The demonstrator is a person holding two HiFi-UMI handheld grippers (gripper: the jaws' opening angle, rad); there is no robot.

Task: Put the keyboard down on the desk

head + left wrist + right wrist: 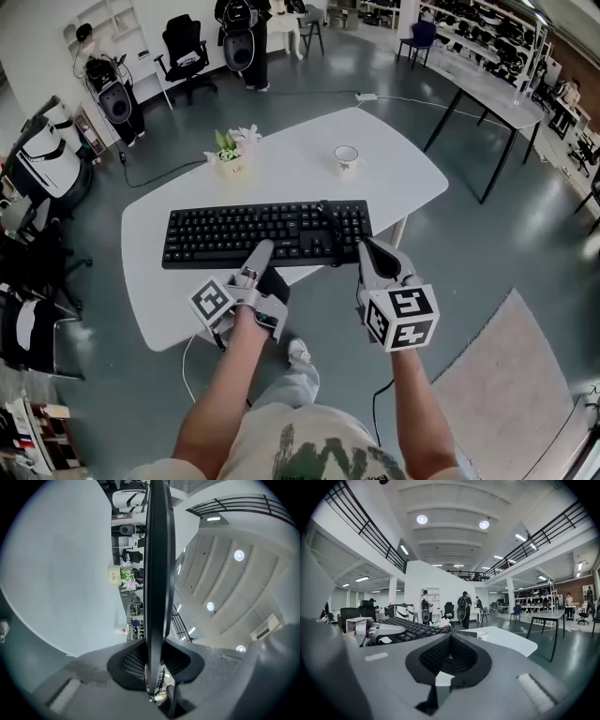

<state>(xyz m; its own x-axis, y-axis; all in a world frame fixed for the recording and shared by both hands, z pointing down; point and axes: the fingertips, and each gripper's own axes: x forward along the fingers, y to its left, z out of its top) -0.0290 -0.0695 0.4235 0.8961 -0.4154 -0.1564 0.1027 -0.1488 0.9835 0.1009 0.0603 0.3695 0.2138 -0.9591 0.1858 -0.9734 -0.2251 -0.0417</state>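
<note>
The black keyboard stretches across the near half of the white desk; I cannot tell whether it rests on the desk. My left gripper is at the middle of the keyboard's near edge. In the left gripper view the keyboard runs edge-on between the pads, and the left gripper is shut on it. My right gripper has its tip at the keyboard's near right corner. In the right gripper view the keyboard lies ahead and to the left, and the right gripper looks shut with nothing between its pads.
A white cup and a small potted plant stand on the desk's far half. A second long table is at the back right. Office chairs and parked machines ring the left and back. A pale rug covers the floor at lower right.
</note>
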